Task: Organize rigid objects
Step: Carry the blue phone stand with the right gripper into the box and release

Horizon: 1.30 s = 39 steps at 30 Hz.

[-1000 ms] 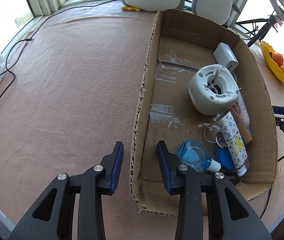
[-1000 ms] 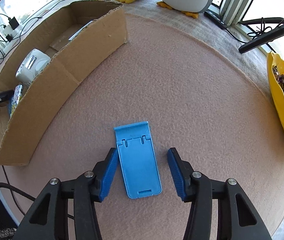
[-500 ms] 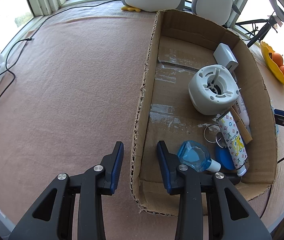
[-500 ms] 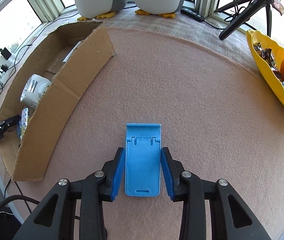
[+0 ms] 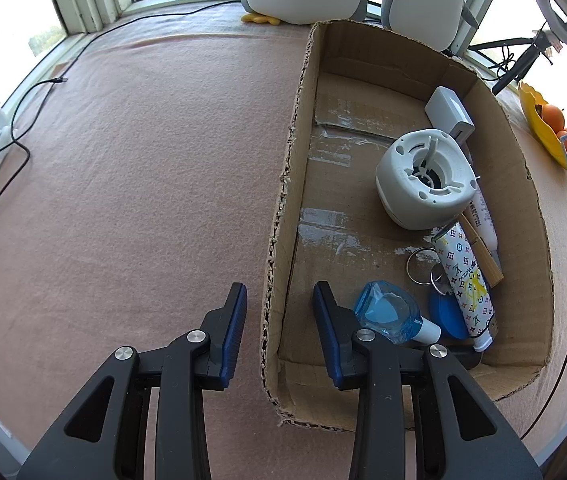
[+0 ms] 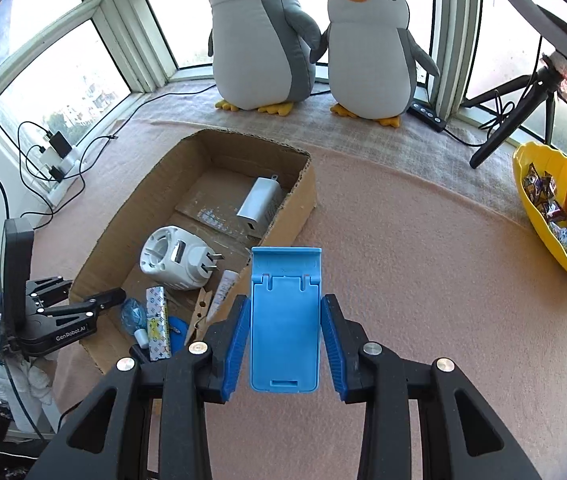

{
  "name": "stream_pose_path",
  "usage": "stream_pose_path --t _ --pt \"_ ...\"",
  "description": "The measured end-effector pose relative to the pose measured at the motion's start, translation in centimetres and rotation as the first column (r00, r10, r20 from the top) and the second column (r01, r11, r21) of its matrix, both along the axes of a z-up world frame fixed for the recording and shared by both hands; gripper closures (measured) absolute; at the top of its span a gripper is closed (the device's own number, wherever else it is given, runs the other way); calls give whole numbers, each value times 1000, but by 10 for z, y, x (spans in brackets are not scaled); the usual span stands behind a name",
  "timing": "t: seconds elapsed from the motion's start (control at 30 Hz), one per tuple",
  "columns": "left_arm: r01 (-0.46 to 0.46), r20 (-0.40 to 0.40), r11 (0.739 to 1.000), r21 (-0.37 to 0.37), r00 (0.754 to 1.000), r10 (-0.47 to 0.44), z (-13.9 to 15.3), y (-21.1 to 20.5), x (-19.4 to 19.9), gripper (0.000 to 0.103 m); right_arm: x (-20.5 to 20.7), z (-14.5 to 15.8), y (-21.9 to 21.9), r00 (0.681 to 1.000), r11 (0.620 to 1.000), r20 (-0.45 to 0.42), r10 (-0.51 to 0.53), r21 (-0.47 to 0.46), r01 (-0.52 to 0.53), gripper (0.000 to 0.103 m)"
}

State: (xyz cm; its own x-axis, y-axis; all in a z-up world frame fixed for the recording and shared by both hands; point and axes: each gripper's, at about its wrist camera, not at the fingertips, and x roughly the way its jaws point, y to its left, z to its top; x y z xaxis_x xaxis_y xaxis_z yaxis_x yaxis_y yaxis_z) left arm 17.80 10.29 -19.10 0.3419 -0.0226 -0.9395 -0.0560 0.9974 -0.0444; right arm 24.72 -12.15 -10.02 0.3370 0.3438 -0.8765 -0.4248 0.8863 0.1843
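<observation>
Blue plastic, a flat phone stand (image 6: 284,320), is clamped between the pads of the right gripper (image 6: 285,338) and is held above the pink counter (image 6: 423,280), just right of the cardboard box (image 6: 95,264). Its hinged end points away from the gripper, toward the box's near corner. The left gripper (image 5: 279,330) is set astride the box's left wall (image 5: 283,216), one finger outside and one inside, and is closed to its narrowest, though the pads are not seen pressing the cardboard. Inside the box lie a white round plug device (image 5: 427,178), a white charger (image 5: 449,114) and a patterned tube (image 5: 467,280).
</observation>
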Motion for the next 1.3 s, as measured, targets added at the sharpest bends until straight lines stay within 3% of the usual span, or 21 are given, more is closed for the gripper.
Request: stream_pose_path --t 0.37,0.7,0.73,0.83,1.3 --pt "-1 0 1000 -2 1000 1 0 -1 0 68 11 0 61 998 998 8 68 12 -68 70" --pt "0 0 1000 1 1000 0 1 -2 2 68 9 -9 73 994 994 -30 109 34 -108 70" --pt "0 1 1000 1 1000 0 1 -3 2 68 8 -9 75 993 993 -32 112 27 -111 68" --pt "-2 3 1000 2 1000 2 1 -2 2 66 4 -6 82 994 994 2 109 -32 -109 36" --pt "-5 5 1000 8 1000 5 0 -2 1 64 -4 6 66 999 998 10 46 -54 -45 34"
